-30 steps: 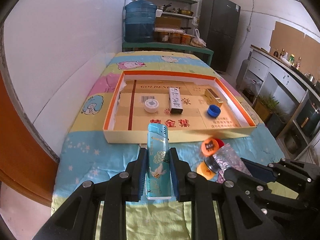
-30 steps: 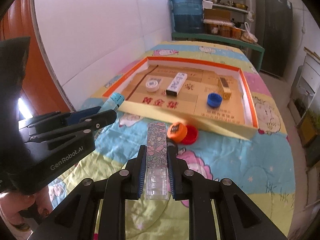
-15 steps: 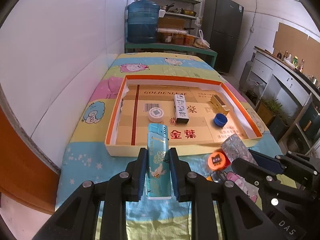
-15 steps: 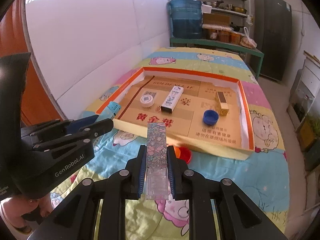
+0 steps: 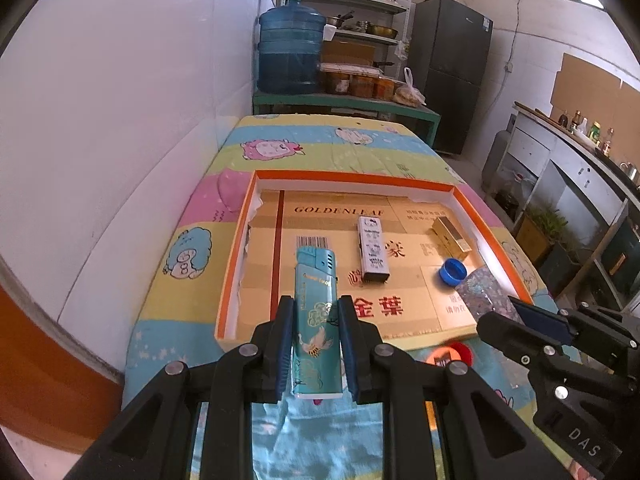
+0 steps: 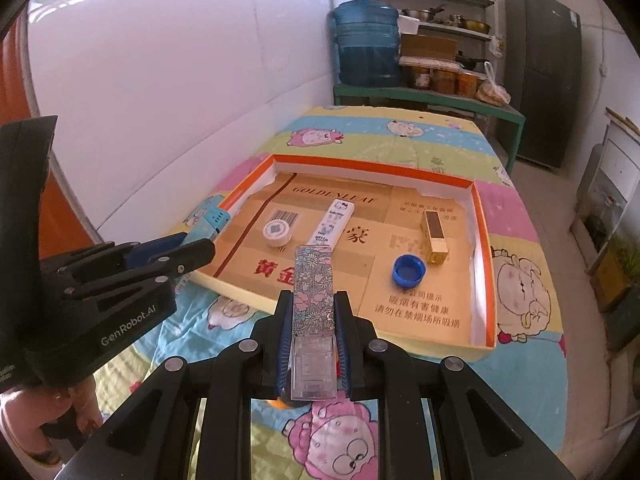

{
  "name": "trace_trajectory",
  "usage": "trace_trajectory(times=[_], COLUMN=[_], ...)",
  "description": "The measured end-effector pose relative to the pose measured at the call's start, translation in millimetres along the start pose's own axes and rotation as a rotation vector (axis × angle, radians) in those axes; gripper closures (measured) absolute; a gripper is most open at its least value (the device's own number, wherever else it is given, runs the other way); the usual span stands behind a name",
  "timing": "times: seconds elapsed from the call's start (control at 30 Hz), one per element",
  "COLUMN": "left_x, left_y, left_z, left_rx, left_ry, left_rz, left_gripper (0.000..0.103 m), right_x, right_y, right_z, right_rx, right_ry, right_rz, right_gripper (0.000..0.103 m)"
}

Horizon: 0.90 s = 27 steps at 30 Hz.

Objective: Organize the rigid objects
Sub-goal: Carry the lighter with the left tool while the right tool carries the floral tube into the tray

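Observation:
My left gripper (image 5: pixel 316 346) is shut on a teal lighter (image 5: pixel 316 320) with a crane print, held above the near rim of the orange-edged cardboard tray (image 5: pixel 236 240). My right gripper (image 6: pixel 313 338) is shut on a floral-patterned lighter (image 6: pixel 313 292) with a clear end, also over the tray's near rim (image 6: pixel 486 264). In the tray lie a white lighter (image 6: pixel 334 224), a gold lighter (image 6: pixel 434 236), a blue bottle cap (image 6: pixel 409 270) and a white cap (image 6: pixel 277 233). The right gripper shows at the right of the left wrist view (image 5: pixel 520 320).
An orange cap and a red cap (image 5: pixel 450 354) lie on the cartoon-print blanket (image 6: pixel 528 368) just outside the tray's near edge. A white wall (image 5: pixel 120 120) runs along the left. A green bench with a blue water jug (image 5: pixel 290 56) stands beyond the bed.
Both grippers have risen and moved forward toward the tray with their lighters still held. The caps on the blanket now sit lower and nearer in view.

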State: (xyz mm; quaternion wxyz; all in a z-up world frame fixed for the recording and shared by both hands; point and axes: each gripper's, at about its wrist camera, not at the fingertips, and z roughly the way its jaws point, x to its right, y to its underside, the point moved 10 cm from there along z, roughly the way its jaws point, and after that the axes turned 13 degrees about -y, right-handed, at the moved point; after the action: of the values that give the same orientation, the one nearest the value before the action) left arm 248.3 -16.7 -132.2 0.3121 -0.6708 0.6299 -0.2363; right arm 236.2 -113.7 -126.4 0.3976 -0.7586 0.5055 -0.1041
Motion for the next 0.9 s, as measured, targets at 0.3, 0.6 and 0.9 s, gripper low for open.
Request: trace_trajectory(times=[0.3, 0.6, 0.9], left_x=[0, -8, 4], left_y=[-14, -33, -54], left_z=[12, 31, 60], left_rx=[0.000, -0.012, -0.056], left_ry=[-0.009, -0.016, -0.012], left_rz=[-0.003, -0.026, -0.008], left_gripper=[0.081, 0.081, 0.081], right_x=[16, 40, 57], right_y=[-11, -24, -44], right_z=[8, 15, 41], right_rx=[-0.001, -0.001, -0.019], right_ry=[0.011, 0.024, 0.030], right_rz=[0.008, 0.044, 0.060], right_gripper=[0.083, 0.083, 0.083])
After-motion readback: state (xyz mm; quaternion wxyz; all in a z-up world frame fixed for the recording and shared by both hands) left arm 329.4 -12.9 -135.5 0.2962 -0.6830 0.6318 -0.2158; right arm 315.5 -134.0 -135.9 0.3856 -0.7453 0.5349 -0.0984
